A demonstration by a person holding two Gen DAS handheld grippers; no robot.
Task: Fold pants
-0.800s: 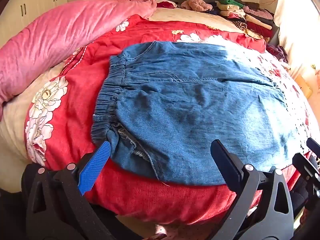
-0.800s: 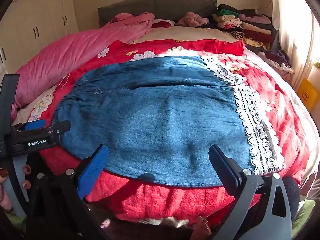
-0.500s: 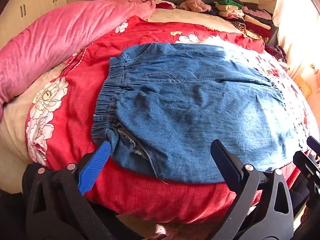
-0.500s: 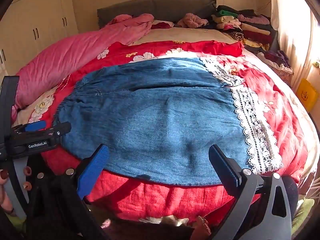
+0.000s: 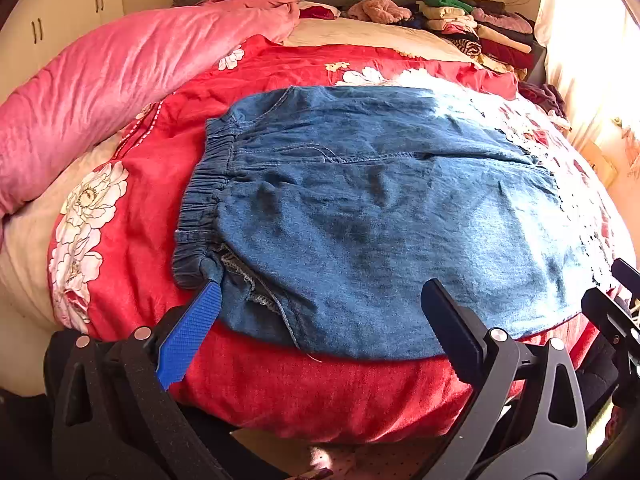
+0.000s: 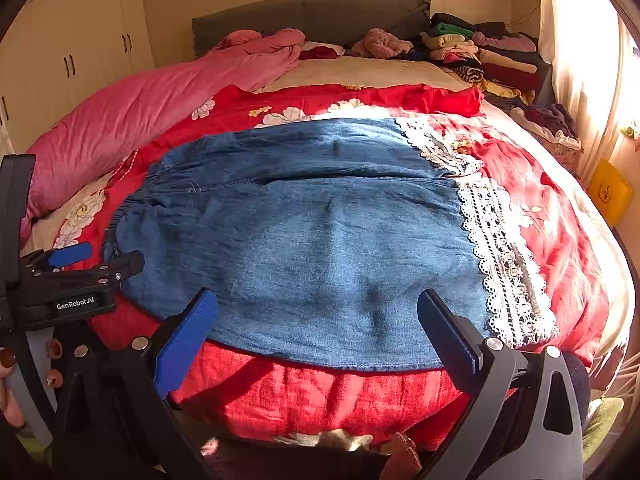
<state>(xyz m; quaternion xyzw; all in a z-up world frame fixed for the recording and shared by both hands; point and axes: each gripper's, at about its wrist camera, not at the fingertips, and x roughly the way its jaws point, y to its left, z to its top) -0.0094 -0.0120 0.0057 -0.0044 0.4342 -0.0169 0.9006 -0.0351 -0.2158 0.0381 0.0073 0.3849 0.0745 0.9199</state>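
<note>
Blue denim pants [image 5: 380, 216] lie flat across the red floral bedspread [image 5: 152, 176], elastic waistband [image 5: 204, 192] at the left, white lace hems [image 6: 500, 256] at the right. They also show in the right wrist view [image 6: 312, 240]. My left gripper [image 5: 320, 320] is open and empty, hovering at the pants' near edge by the waistband corner. My right gripper [image 6: 318, 332] is open and empty, above the near edge toward the leg end. The left gripper also shows at the left of the right wrist view [image 6: 80, 276].
A pink duvet [image 5: 100, 80] is bunched along the bed's left side. Stacks of folded clothes [image 6: 480, 56] sit at the head of the bed on the right, by the grey headboard [image 6: 312, 16]. Wardrobe doors [image 6: 72, 56] stand at the left, a curtain [image 6: 580, 60] at the right.
Both grippers have eased slightly back and down from the bed; the pants appear a little farther up in both views. Nothing taken hold of.
</note>
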